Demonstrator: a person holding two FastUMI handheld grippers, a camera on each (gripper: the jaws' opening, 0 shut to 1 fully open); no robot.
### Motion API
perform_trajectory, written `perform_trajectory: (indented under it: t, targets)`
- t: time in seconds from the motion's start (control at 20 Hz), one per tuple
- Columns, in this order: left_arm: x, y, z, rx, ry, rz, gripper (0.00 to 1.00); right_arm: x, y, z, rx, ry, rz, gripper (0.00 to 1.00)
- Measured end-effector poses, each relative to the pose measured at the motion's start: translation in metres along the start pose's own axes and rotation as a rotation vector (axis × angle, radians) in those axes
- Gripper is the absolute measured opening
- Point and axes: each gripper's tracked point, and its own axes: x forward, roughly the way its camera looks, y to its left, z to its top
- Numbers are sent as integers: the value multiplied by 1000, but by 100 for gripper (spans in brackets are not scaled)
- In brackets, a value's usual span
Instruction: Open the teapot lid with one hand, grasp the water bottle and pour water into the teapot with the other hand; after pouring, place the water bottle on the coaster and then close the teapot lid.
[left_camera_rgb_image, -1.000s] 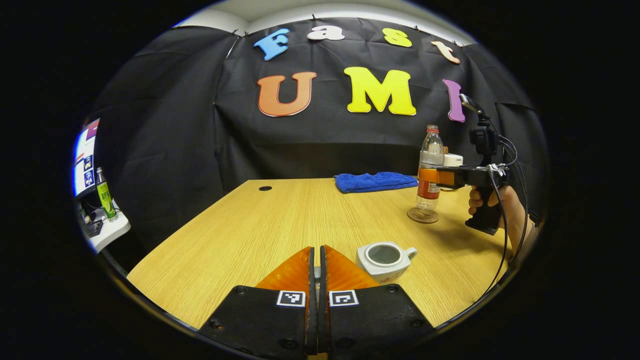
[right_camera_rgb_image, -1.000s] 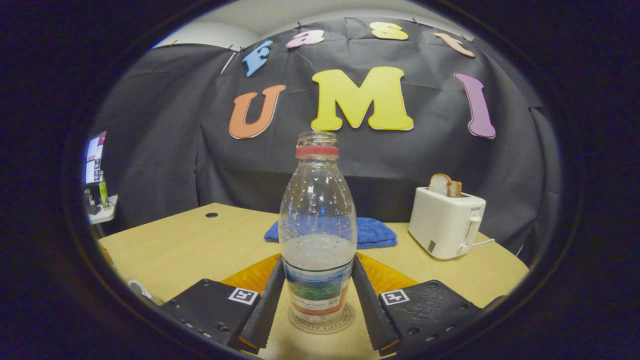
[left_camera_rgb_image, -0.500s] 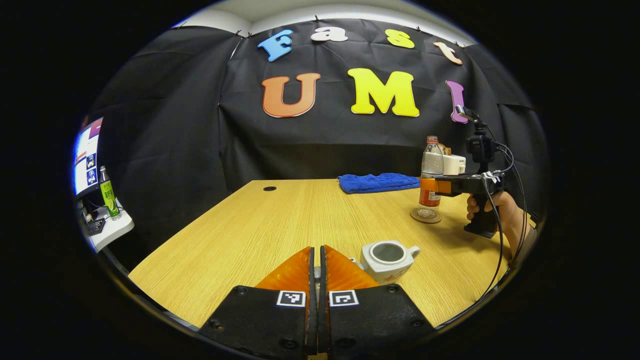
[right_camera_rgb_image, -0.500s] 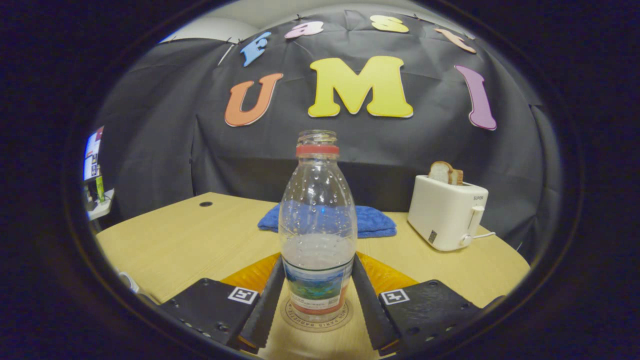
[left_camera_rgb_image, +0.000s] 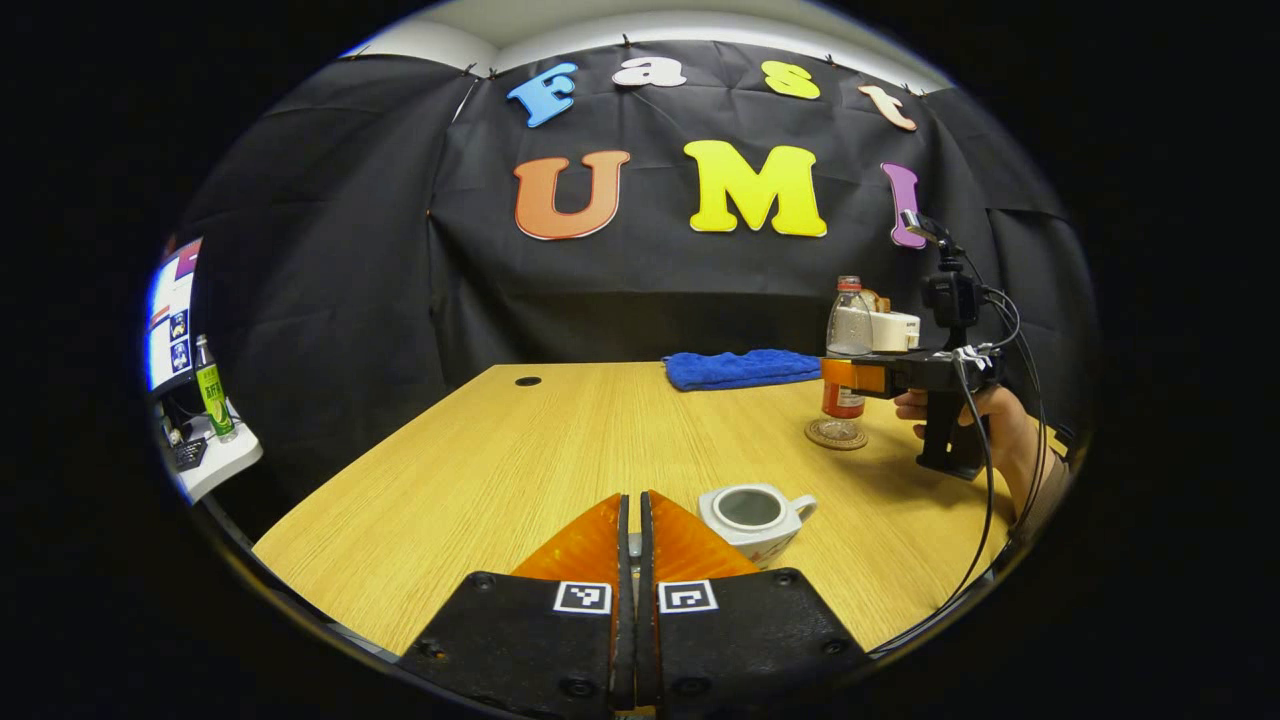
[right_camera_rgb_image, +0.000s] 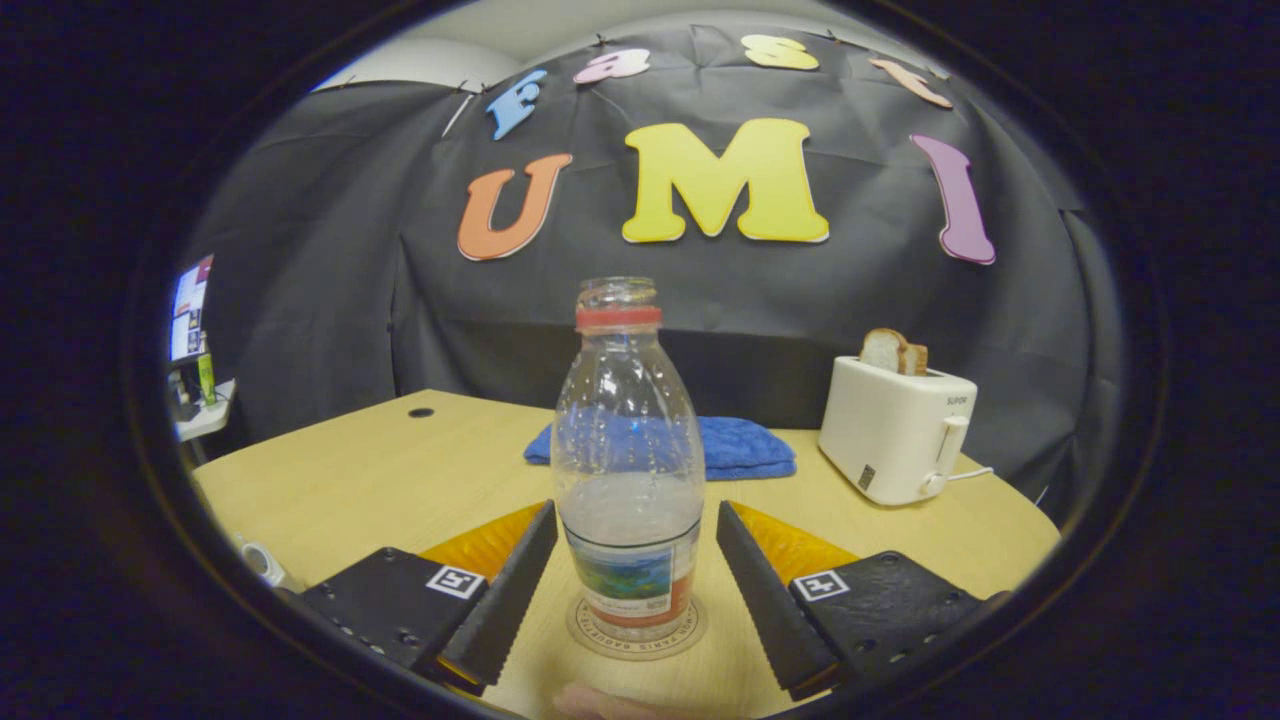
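While the water bottle (right_camera_rgb_image: 628, 470) stands upright on the round coaster (right_camera_rgb_image: 636, 632) toward the counter's (left_camera_rgb_image: 520, 450) right side, the right tongs (right_camera_rgb_image: 636, 575) are spread wide to either side of it, both fingers clear of the plastic. In the left gripper view those right tongs (left_camera_rgb_image: 850, 376) reach level toward the bottle's lower part, held from below by a hand (left_camera_rgb_image: 985, 420) wrapped around the upright grip, the forearm coming in from the right edge. The left tongs (left_camera_rgb_image: 631, 540) are pressed together over the counter's near edge, gripping something small between them; what it is I cannot tell. The teapot (left_camera_rgb_image: 752, 515) sits lidless near the front edge, just right of those tongs. A blue towel (right_camera_rgb_image: 705, 445) lies along the far edge, a toaster (right_camera_rgb_image: 900, 425) at the far right corner.
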Motion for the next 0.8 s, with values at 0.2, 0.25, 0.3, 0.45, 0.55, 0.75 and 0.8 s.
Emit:
perform_trajectory:
  t: [0.2,0.25,0.3,0.45,0.55,0.75,0.8]
  targets:
    - [5,-12,13,-16,-15,-22,3,-32,-6,12,26,-44,-14,96]
    - [7,-16,17,-15,-24,-27,3,-42,-7,17,23,-62,-19,96]
    - [8,-20,20,-13,-32,-31,3,-54,-11,22,11,-84,-28,97]
    - [17,-37,27,-17,-42,-62,3,-90,-22,32,-38,-145,-52,94]
    - [24,-48,26,-18,-41,-75,3,-112,-29,36,-50,-178,-61,97]
    - [35,-64,20,-6,-25,-87,3,-145,-40,36,-68,-210,-73,97]
    - [38,-66,17,-2,-20,-85,3,-150,-43,35,-73,-216,-75,97]
